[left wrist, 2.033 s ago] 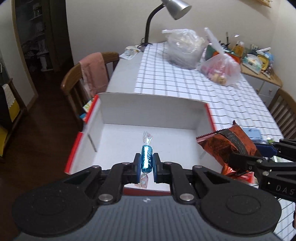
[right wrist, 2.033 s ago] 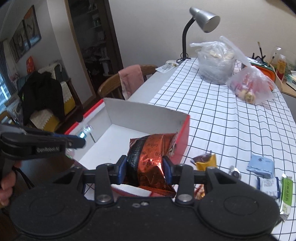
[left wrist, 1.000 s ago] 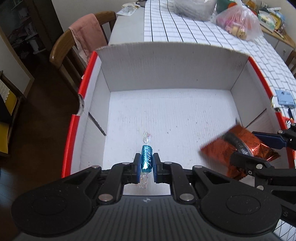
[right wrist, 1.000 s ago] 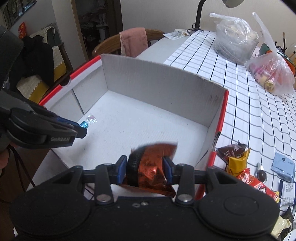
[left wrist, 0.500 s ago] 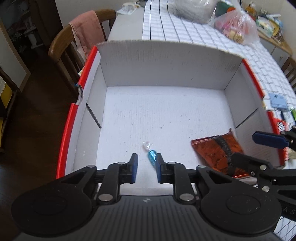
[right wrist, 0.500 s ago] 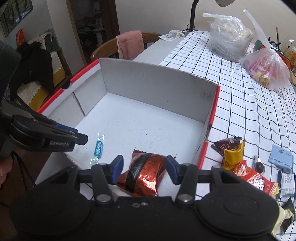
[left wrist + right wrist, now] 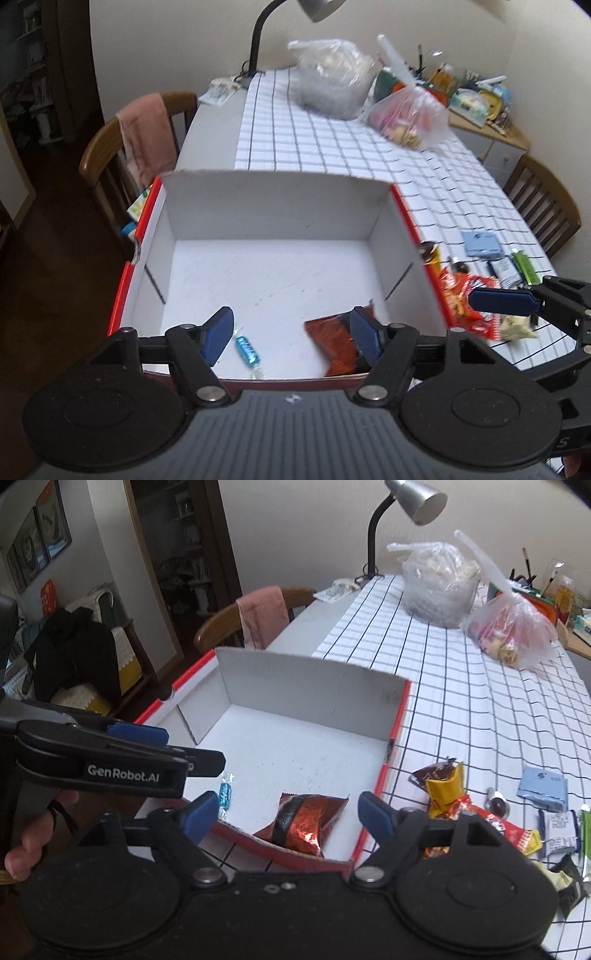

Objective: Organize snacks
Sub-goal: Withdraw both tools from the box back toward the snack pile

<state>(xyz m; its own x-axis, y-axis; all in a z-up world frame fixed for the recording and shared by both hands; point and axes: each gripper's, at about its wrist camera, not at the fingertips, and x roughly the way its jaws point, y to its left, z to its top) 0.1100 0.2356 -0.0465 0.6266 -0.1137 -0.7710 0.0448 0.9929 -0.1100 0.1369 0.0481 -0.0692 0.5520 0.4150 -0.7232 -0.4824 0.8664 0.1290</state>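
both claws stand released over the near edge of the white box point(image 7: 273, 218): the left gripper point(image 7: 291, 334) and the right gripper point(image 7: 286, 814) have just been spreading their jaws, and nothing sits between the pads. the blue candy point(image 7: 247, 349) lies on the box floor by the near wall toward its left corner, and the red snack bag point(image 7: 304, 823) lies flat by the near wall toward the right corner. more loose snacks point(image 7: 461, 805) lie on the checked tablecloth point(image 7: 461, 686) just beside the box's right wall.

Candy point(image 7: 246, 350) left of packet point(image 7: 338, 341), both in box point(image 7: 273, 210).
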